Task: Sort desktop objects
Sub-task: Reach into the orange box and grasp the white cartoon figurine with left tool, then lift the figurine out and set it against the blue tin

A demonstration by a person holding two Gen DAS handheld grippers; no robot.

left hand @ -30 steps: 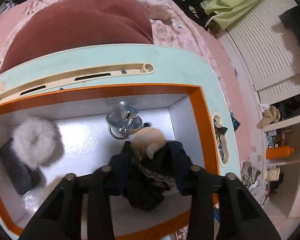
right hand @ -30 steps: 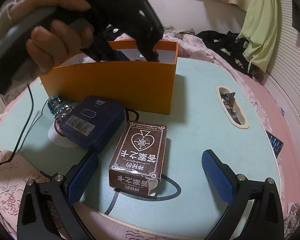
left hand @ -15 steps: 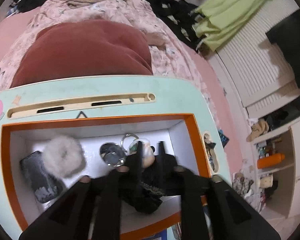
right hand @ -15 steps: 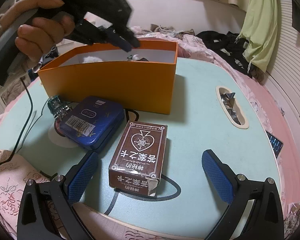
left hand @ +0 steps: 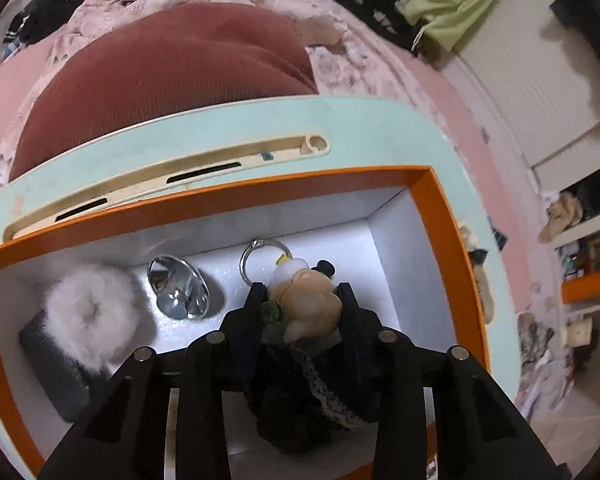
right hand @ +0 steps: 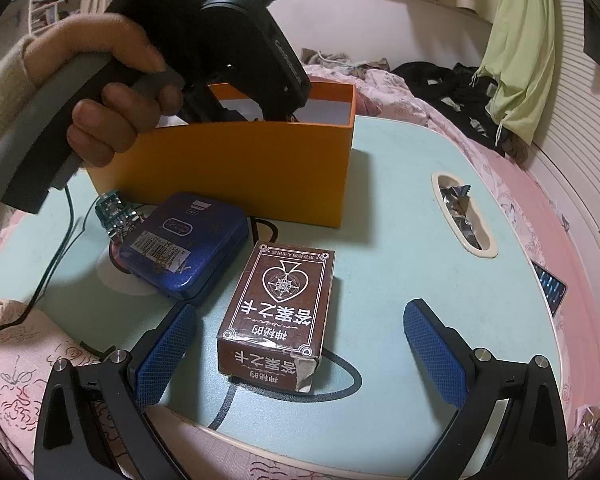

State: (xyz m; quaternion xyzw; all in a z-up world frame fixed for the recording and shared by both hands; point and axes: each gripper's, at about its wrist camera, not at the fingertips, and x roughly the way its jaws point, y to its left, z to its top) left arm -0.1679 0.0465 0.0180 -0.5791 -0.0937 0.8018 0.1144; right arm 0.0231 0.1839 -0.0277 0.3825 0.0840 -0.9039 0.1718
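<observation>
Since half a second ago the left gripper [left hand: 300, 300] has dipped lower into the orange box [left hand: 448, 240], its fingers still clamped on a small doll [left hand: 308, 300] with a pale beige head and black lacy dress, near the box's right end. A metal ring [left hand: 260, 258], a shiny metal lid [left hand: 178, 290] and a white fluffy pompom [left hand: 90, 312] lie further left. The right gripper [right hand: 300, 354] hangs wide open around a brown card box [right hand: 278, 312] on the table [right hand: 400, 216], a blue tin [right hand: 184, 244] to its left.

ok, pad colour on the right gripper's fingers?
Blue, cross-hatched texture on the pads, black frame; clearest in the right wrist view.
</observation>
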